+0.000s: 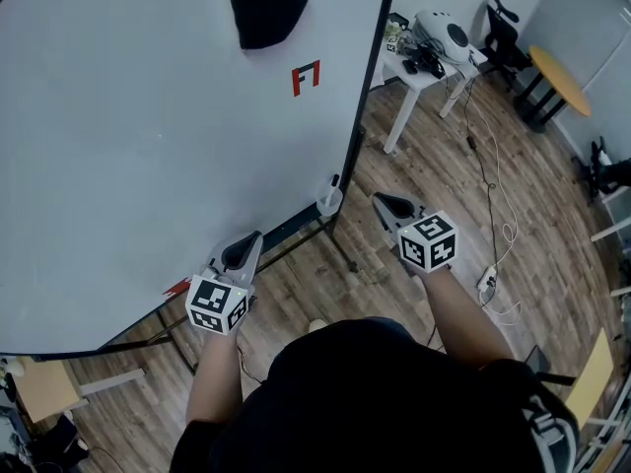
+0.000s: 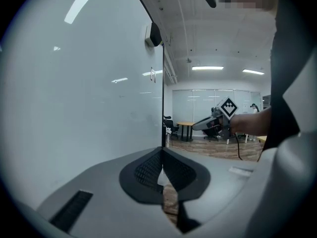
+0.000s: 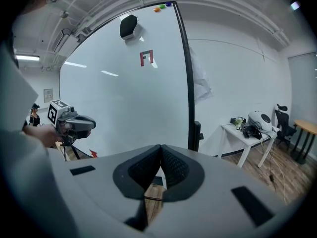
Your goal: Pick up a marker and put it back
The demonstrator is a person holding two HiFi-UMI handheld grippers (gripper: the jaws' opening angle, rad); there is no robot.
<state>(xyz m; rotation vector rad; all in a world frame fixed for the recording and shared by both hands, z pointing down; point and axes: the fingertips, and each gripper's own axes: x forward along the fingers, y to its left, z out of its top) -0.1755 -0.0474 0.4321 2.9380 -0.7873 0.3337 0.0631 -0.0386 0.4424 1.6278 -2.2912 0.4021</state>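
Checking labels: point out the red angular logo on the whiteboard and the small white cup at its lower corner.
red angular logo (image 1: 306,78): head view, its centre.
small white cup (image 1: 329,203): head view, its outer wall.

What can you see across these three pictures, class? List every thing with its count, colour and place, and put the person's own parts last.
whiteboard: one, white with a black frame, fills the left of the head view
pad: one, black, stuck high on the whiteboard
mark: one, red, on the whiteboard below the pad
cup: one, whitish, at the whiteboard's lower corner
small table: one, white, right of the whiteboard
rounded device: one, white, on the small table
chair: one, black, behind the small table
round table: one, yellow top, far right
floor: one, brown wood
left claw: one, grey, shut, empty, by the whiteboard's lower edge
right claw: one, grey, shut, empty, near the cup
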